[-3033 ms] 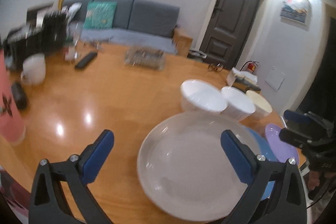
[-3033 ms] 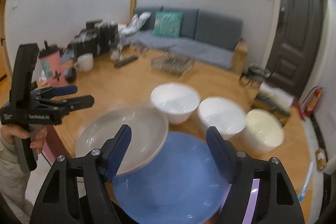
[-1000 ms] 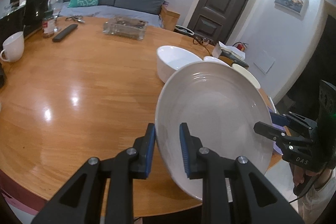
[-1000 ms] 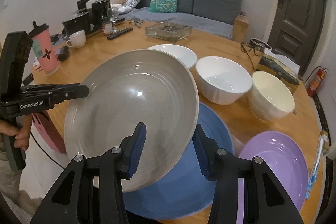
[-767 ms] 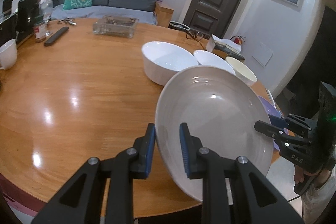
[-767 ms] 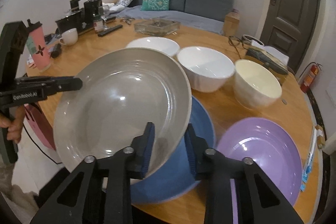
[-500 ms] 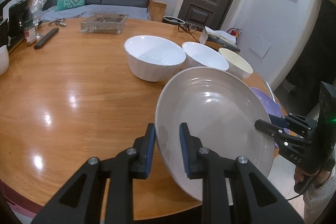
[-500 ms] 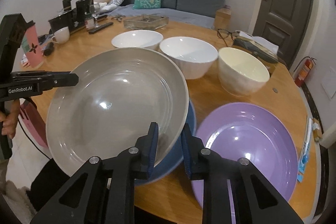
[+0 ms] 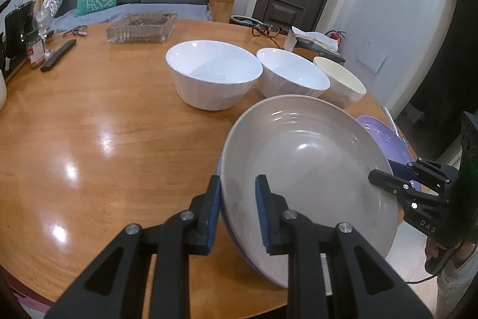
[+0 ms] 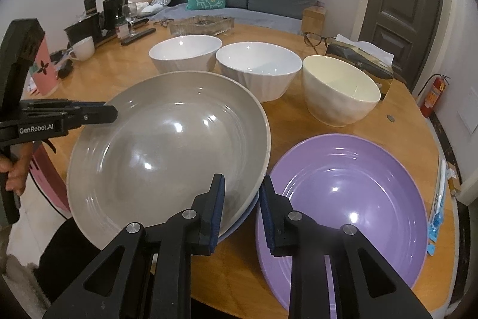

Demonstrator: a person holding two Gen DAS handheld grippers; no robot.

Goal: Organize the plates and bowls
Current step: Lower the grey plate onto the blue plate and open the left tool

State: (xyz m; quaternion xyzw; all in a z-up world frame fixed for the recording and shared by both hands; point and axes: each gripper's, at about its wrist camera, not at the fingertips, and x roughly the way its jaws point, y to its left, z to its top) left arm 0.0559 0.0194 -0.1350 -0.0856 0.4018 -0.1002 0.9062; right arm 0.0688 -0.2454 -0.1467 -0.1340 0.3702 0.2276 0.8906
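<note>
A large grey plate point(image 9: 310, 175) point(image 10: 167, 145) is held by both grippers over a blue plate point(image 10: 239, 221) whose edge shows beneath it. My left gripper point(image 9: 239, 211) is shut on the grey plate's left rim. My right gripper point(image 10: 241, 208) is shut on its right rim. A purple plate point(image 10: 346, 196) point(image 9: 385, 133) lies on the table to the right. Three bowls stand behind in a row: two white bowls point(image 9: 213, 76) point(image 9: 292, 76) and a cream bowl point(image 10: 340, 88).
The round wooden table point(image 9: 89, 124) also holds a glass tray point(image 9: 142, 27), a remote point(image 9: 58, 54), glasses point(image 10: 316, 39), a tissue box point(image 10: 358, 59), a white mug point(image 10: 82, 48) and a pink cup point(image 10: 41, 71). A sofa and a door stand behind.
Both grippers closed on the grey plate, lifted it tilted, carried it right and lowered it over the blue plate. It now sits flatter and lower than half a second ago.
</note>
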